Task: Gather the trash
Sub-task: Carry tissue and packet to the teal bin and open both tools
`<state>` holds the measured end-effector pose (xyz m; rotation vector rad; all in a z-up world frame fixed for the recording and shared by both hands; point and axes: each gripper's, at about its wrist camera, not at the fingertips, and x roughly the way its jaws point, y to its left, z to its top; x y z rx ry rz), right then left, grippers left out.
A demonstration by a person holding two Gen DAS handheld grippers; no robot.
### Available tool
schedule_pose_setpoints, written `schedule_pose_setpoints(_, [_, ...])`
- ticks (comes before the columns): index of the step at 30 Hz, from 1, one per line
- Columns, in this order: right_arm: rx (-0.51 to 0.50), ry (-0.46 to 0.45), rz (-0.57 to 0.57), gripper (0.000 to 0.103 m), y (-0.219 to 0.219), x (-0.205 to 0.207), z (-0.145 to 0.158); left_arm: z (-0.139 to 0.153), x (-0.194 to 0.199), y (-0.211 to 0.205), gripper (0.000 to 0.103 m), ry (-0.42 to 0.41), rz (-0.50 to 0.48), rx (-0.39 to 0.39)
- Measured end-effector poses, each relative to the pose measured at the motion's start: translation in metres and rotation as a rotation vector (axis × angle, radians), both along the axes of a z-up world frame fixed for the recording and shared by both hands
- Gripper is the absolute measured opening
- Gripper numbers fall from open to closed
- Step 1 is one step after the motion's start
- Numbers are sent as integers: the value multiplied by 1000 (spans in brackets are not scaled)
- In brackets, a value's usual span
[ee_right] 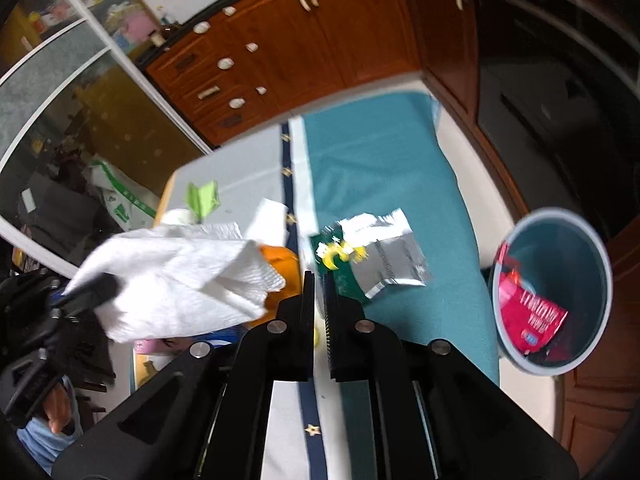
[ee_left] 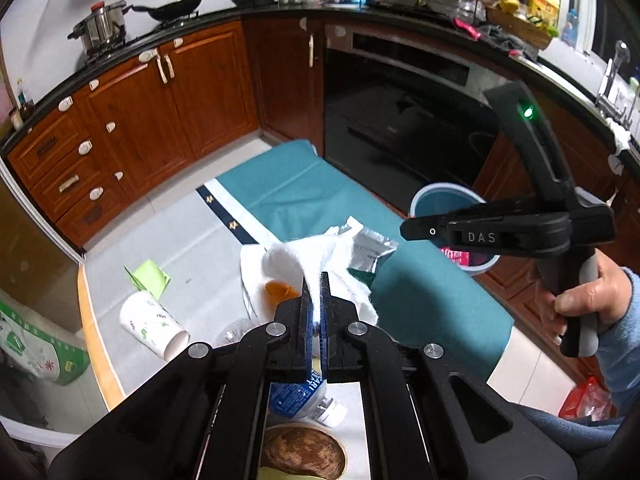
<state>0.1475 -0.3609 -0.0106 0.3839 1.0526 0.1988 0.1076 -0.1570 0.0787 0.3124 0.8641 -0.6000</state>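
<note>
My left gripper (ee_left: 315, 280) is shut on a white paper towel (ee_left: 304, 256) and holds it above the table; the towel also shows in the right wrist view (ee_right: 176, 280). My right gripper (ee_right: 318, 280) is shut and empty, hovering above the table near a silver and green snack packet (ee_right: 380, 256), which also shows in the left wrist view (ee_left: 370, 246). A blue trash bin (ee_right: 600, 264) stands on the floor at the right with a red wrapper (ee_right: 528, 312) inside. An orange peel (ee_left: 280, 289) lies under the towel.
On the table lie a paper cup (ee_left: 150, 326) on its side, a green paper scrap (ee_left: 148, 276), a plastic bottle (ee_left: 304, 394) and a teal cloth (ee_left: 320, 192). Wooden cabinets (ee_left: 160, 120) and a dark oven (ee_left: 400, 120) stand behind. A red bag (ee_left: 588, 398) lies on the floor.
</note>
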Motion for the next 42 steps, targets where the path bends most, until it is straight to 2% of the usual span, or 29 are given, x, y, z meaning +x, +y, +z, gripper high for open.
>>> schedule_pose_setpoints(1, [7, 17, -5, 29, -5, 1, -9, -5, 1, -2, 3, 11, 2, 7])
schedule_pose_setpoints(2, [-5, 29, -10, 57, -10, 4, -20, -9, 2, -3, 3, 18, 3, 12])
schedule_pose_setpoints(3, [-26, 30, -17, 70, -13, 6, -26, -13, 4, -4, 3, 25, 3, 18])
schedule_pose_setpoints(5, [-64, 40, -24, 71, -16, 10, -40, -18, 7, -5, 3, 37, 4, 21])
schedule_pose_setpoints(6, [-60, 59, -27, 74, -18, 16, -50, -21, 10, -5, 3, 43, 4, 25])
schedule_pose_setpoints(11, [-53, 106, -63, 76, -24, 42, -88, -33, 21, -2, 3, 69, 3, 35])
schedule_pose_setpoints(12, [-65, 107, -60, 79, -22, 46, -92, -36, 24, 0, 3, 79, 5, 33])
schedule_pose_setpoints(17, [-103, 125, -14, 81, -3, 60, -109, -46, 34, 6, 3, 116, 23, 20])
schedule_pose_setpoints(18, [-114, 106, -7, 86, 1, 60, -108, -47, 35, 7, 3, 118, 24, 19])
schedule_pose_setpoints(20, [-147, 85, 8, 87, 10, 59, -110, -49, 38, 7, 3, 123, 28, 18])
schedule_pose_setpoints(22, [-216, 56, 39, 87, 23, 54, -111, -51, 40, 7, 3, 131, 31, 14])
schedule_pose_setpoints(23, [-249, 41, 48, 80, 28, 51, -110, -52, 40, 6, 3, 133, 30, 15])
schedule_pose_setpoints(24, [-268, 31, 50, 64, 29, 48, -110, -53, 40, 4, 3, 133, 29, 15])
schedule_pose_setpoints(25, [-263, 25, 51, 55, 28, 45, -108, -53, 40, 3, 3, 133, 29, 15])
schedule_pose_setpoints(26, [-235, 30, 52, 42, 25, 43, -107, -53, 40, 2, 3, 133, 28, 14])
schedule_pose_setpoints(28, [-202, 45, 62, 37, 23, 41, -104, -51, 40, 0, 3, 129, 30, 9])
schedule_pose_setpoints(30, [-192, 45, 74, 24, 23, 37, -98, -47, 39, -2, 3, 121, 28, 3])
schedule_pose_setpoints(35, [-180, -11, 53, 21, 14, 24, -71, -33, 33, -10, 3, 92, 18, 0])
schedule_pose_setpoints(38, [-170, -53, 7, 21, -8, 14, -48, -19, 29, -20, 3, 68, 0, -8])
schedule_pose_setpoints(42, [-166, -69, -74, 21, -49, -2, -33, 2, 22, -47, 3, 40, -54, -22])
